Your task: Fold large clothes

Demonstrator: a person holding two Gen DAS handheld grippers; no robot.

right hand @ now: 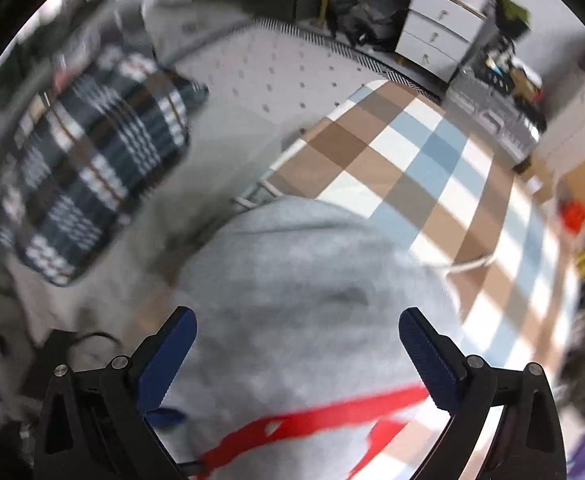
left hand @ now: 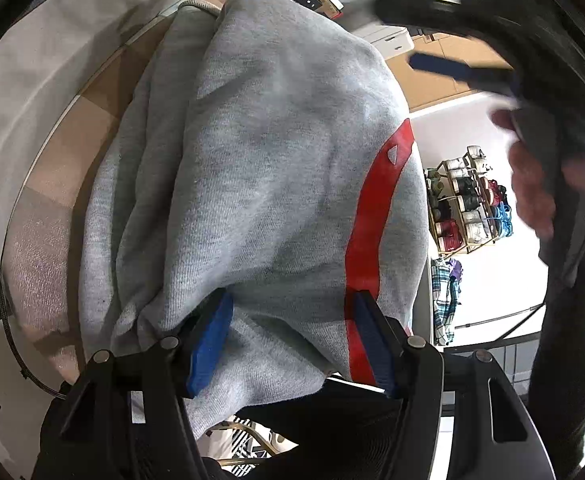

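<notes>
- Your right gripper (left hand: 472, 76) is a dark smear in the left wrist view, cut off at the edge.
- The plaid bundle (right hand: 92, 172) is too blurred to identify.
- The grey sweatshirt (left hand: 276, 168) hides the left gripper's (left hand: 292, 344) fingertips.

Grey sweatshirt (left hand: 260, 168) with a red stripe (left hand: 372, 216) — bunched, draped over the checked surface (right hand: 432, 168).

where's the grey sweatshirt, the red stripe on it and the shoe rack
grey sweatshirt (left hand: 260, 168): left wrist view, on the broad grey fabric at its middle
red stripe (left hand: 366, 256): left wrist view, midway along the curved red band
shoe rack (left hand: 468, 204): left wrist view, on the shelves of shoes at right
</notes>
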